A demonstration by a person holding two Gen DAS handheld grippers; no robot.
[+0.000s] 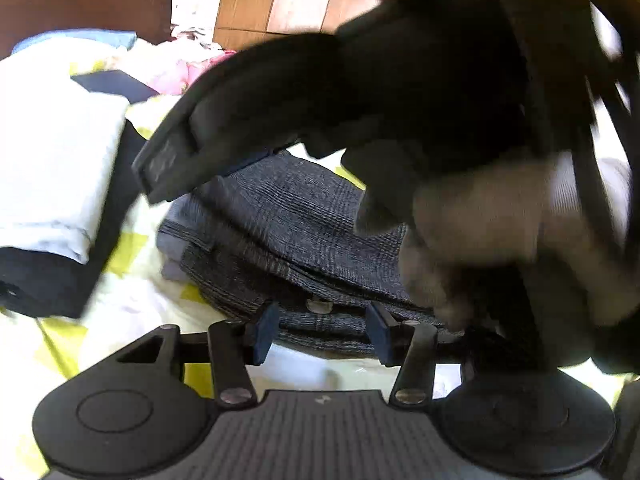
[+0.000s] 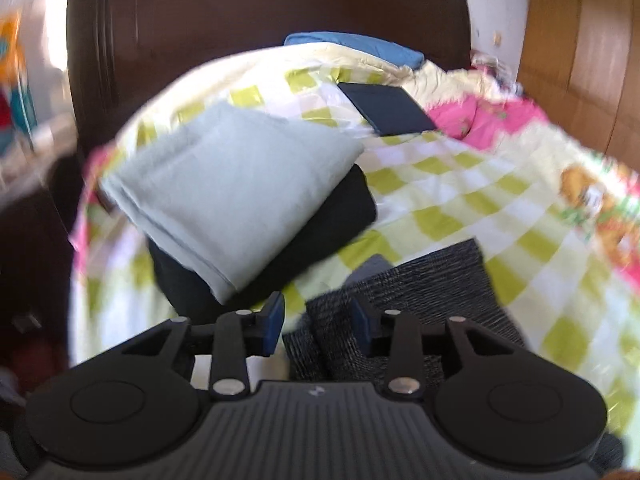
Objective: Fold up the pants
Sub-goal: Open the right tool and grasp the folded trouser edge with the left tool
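grey checked pants (image 1: 288, 232) lie folded in layers on the yellow-checked bedspread (image 2: 460, 184), beside a stack of folded clothes (image 2: 240, 184). soft, limp, medium weight; i'd pinch the thick folded edge. my left gripper (image 1: 322, 330) part open at that edge, right gripper (image 2: 318, 322) part open over cloth, gripping nothing. wooden headboard (image 2: 260, 12) behind.

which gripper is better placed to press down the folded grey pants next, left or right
Probably left. The left gripper sits open at the edge of the folded pants, facing the stack squarely. The right gripper straddles only one corner.
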